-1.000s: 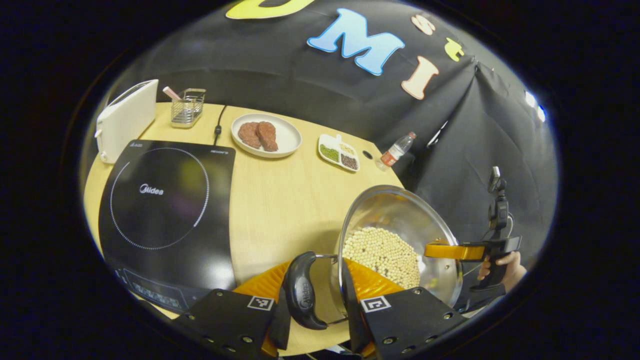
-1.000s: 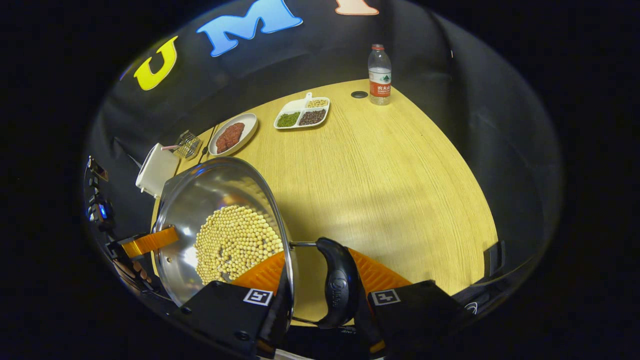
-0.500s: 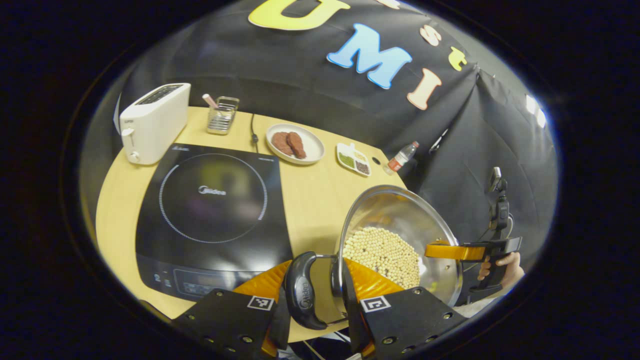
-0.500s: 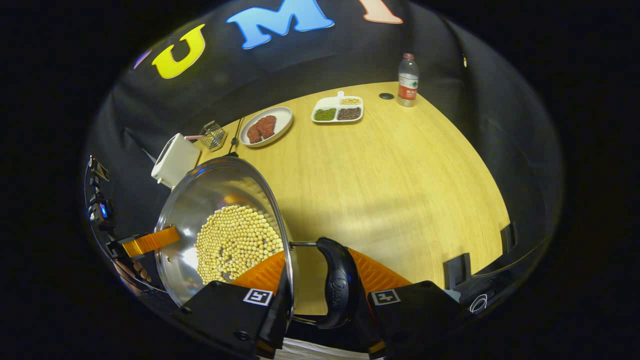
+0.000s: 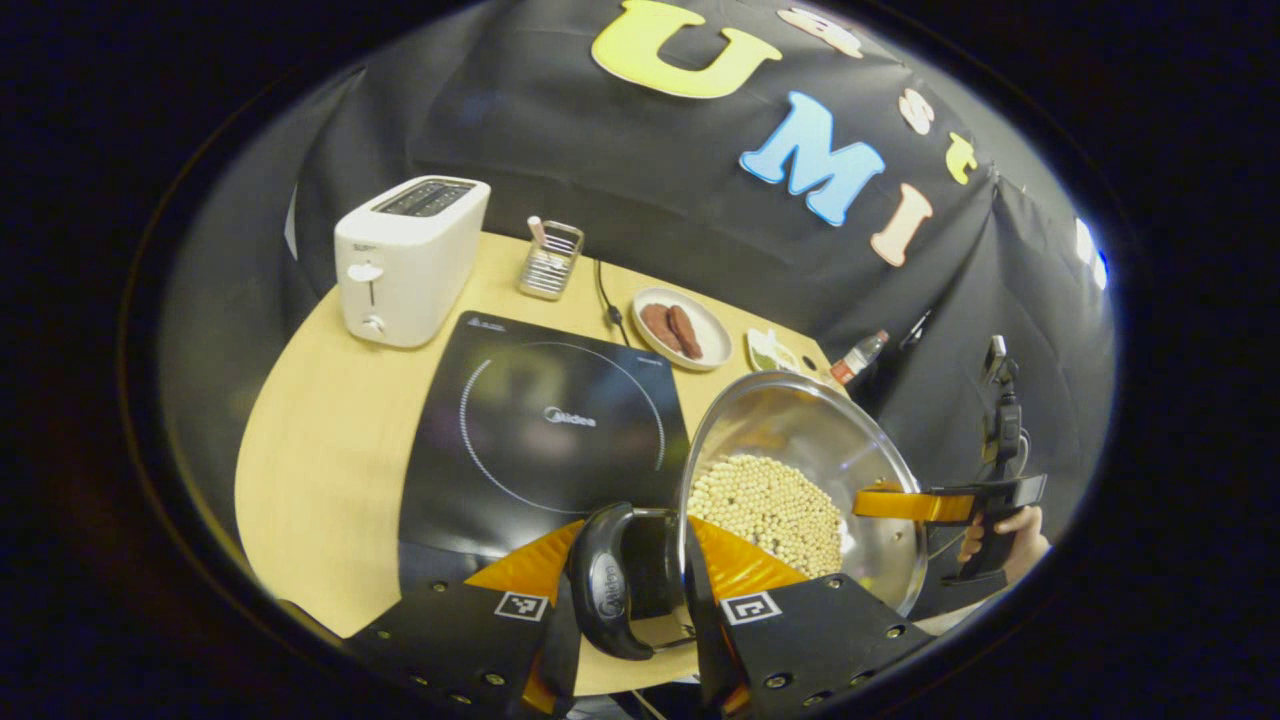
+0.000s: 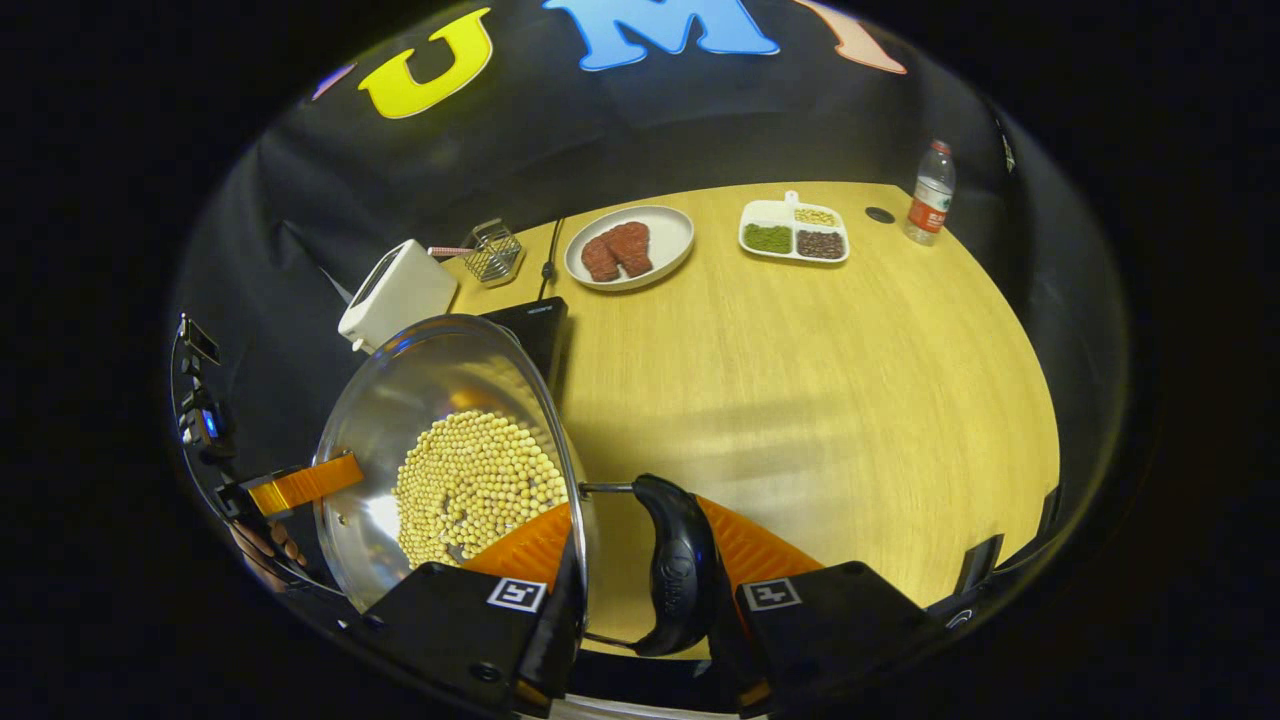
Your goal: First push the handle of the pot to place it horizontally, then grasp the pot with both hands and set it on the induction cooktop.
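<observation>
A steel pot (image 5: 800,450) holding pale beans hangs above the wooden table (image 5: 320,430), carried between both grippers. My left gripper (image 5: 640,575) is shut on its black side handle (image 5: 605,590) and the rim beside it. In the right gripper view my right gripper (image 6: 645,570) is shut on the opposite black handle (image 6: 675,580), with the pot (image 6: 440,440) to its left. The black induction cooktop (image 5: 540,430) lies just left of and below the pot; its corner (image 6: 535,325) peeks out behind the pot. The right gripper (image 5: 940,503) and a hand (image 5: 1000,530) appear at the pot's far rim.
A white toaster (image 5: 405,260) stands behind the cooktop's left corner, next to a wire holder (image 5: 550,262). A plate of meat (image 6: 625,245), a divided dish of beans (image 6: 795,232) and a water bottle (image 6: 928,195) line the table's far edge. Bare tabletop (image 6: 830,380) stretches to the right.
Both grippers have carried the pot leftward across the table toward the cooktop, which now sits right beside and partly under the pot. Both grips are unchanged.
</observation>
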### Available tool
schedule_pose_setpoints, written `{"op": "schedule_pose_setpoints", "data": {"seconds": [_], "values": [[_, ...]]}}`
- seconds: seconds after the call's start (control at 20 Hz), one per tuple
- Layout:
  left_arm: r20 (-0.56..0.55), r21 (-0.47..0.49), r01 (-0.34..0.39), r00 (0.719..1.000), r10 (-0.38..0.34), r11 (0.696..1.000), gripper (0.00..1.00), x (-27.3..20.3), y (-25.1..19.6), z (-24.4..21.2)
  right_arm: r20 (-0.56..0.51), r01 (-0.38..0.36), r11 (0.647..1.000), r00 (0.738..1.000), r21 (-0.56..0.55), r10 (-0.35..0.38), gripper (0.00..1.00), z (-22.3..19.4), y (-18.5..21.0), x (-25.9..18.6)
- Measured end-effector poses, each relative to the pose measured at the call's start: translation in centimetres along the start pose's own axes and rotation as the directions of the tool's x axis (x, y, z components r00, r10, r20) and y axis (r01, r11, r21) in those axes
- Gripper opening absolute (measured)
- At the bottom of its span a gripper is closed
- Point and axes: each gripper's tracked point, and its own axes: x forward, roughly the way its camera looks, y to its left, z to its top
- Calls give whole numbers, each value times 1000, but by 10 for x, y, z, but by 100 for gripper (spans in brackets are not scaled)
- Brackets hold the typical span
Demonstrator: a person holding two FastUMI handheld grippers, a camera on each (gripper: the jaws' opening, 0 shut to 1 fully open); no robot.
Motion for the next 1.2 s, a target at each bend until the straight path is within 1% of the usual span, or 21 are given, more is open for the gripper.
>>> {"op": "schedule_pose_setpoints", "data": {"seconds": [0.1,0.2,0.25,0.3,0.35,0.4,0.45,0.5,0.55,0.6,0.65,0.7,0.75,0.9,1.0,1.05,1.1,1.2], "values": [[6,1,-20,1000,20,1000,47,2,21,10,-5,-15,1000,1000,-3,15,53,7,16,18],[13,-8,-38,999,38,999,47,8,43,20,-4,-23,1000,1000,-9,23,57,17,29,34],[16,-9,-45,999,45,999,47,11,52,24,0,-25,1000,1000,-16,25,53,22,34,41],[21,-13,-53,998,53,999,48,16,60,27,8,-27,999,1000,-19,27,57,28,39,48],[27,-16,-57,998,58,998,51,21,66,32,12,-30,999,999,-22,31,53,33,44,55],[31,-19,-61,998,62,998,51,25,73,37,13,-34,999,999,-24,34,57,37,48,61],[34,-18,-64,997,64,998,51,28,79,40,16,-37,999,999,-23,37,53,42,52,67],[37,-14,-67,997,67,998,51,32,85,45,16,-40,999,999,-20,40,57,46,55,73],[41,-8,-68,997,68,998,51,37,91,49,18,-43,999,999,-16,43,57,50,58,78],[45,-4,-67,997,68,998,48,42,95,54,22,-45,999,999,-12,45,57,54,60,84],[46,0,-65,997,65,998,51,44,99,58,23,-46,999,999,-6,46,53,57,61,89],[45,5,-62,997,62,998,51,49,103,61,26,-47,999,999,3,46,57,60,63,94],[46,7,-59,997,59,998,51,56,109,64,28,-47,999,999,13,47,53,64,64,99],[47,7,-57,997,56,998,51,63,116,70,32,-46,998,998,42,45,53,74,69,113],[44,12,-62,997,62,998,51,77,129,76,27,-44,998,999,55,42,53,79,73,123],[44,13,-66,997,65,998,51,84,136,80,28,-45,997,999,55,43,56,82,76,127],[43,12,-68,997,68,998,51,87,140,83,26,-48,997,999,56,46,53,83,80,132],[44,7,-73,996,73,997,51,91,148,86,25,-54,997,998,57,52,53,88,85,140]]}}
